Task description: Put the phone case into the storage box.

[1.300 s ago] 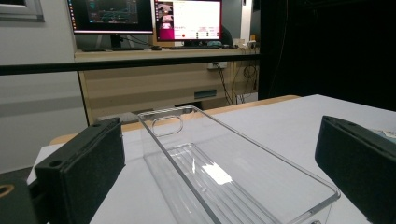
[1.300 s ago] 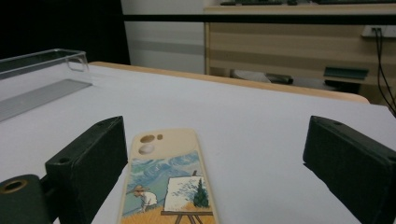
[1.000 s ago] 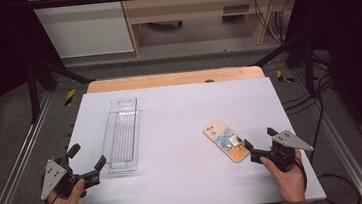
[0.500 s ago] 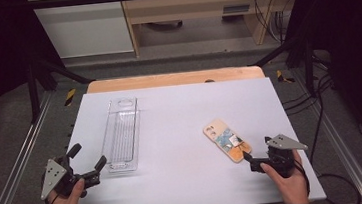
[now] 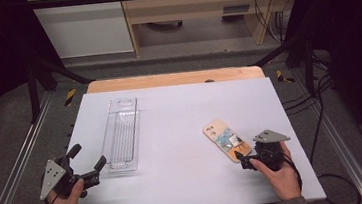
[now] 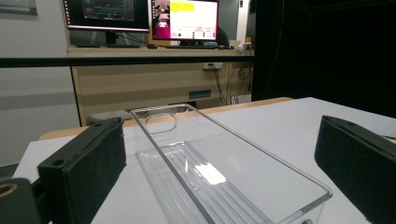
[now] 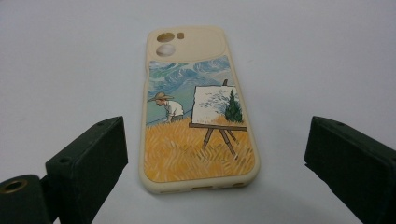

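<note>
Two grippers sit low at the near edge of the white worktop (image 5: 182, 132), neither holding anything. The right gripper (image 5: 249, 159) has its jaws spread wide, well past the width of the phone case (image 7: 198, 105), which lies flat and printed side up just ahead of and between them; nothing touches it yet. Likely risk here: the case is thin and flat against the worktop, so jaws closing too high would slide over its rounded edges, and closing off-centre could spin or push it away rather than lift it. The left gripper (image 5: 87, 166) is likewise wide open, the clear plastic tray (image 6: 219, 172) standing straight ahead, its near end between the jaw tips but untouched. Risk there, as a judgement: the tray is light and slick, with thin walls; a nudge from either jaw could skate it across the worktop or tip it.
</note>
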Demonstrator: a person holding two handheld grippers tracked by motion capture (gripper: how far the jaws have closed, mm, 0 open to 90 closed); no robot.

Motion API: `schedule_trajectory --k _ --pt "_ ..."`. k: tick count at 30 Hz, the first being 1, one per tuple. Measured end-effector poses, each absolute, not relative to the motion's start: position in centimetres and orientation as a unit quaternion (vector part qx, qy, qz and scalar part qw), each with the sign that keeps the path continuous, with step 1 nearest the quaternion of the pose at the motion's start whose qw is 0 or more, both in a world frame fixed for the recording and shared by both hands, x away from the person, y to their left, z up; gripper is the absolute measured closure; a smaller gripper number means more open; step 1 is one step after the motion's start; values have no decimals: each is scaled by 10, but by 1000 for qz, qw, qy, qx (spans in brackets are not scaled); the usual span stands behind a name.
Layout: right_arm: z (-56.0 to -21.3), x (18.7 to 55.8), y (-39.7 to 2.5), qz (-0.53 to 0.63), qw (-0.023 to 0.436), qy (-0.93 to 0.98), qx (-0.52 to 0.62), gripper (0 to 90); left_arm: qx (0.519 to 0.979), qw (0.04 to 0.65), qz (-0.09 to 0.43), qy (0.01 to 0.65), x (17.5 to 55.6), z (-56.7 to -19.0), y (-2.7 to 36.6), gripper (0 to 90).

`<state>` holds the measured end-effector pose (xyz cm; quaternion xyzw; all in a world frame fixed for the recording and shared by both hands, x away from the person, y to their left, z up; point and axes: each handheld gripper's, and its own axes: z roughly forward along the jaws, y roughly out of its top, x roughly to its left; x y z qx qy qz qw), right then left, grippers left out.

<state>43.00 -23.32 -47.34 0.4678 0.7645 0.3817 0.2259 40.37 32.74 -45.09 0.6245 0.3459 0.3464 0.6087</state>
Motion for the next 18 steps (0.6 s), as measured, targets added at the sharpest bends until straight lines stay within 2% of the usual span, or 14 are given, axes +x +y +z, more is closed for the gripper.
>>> schedule_trajectory --k 18 --pt "-450 478 -227 304 200 809 461 76 623 610 345 347 403 -451 328 22"
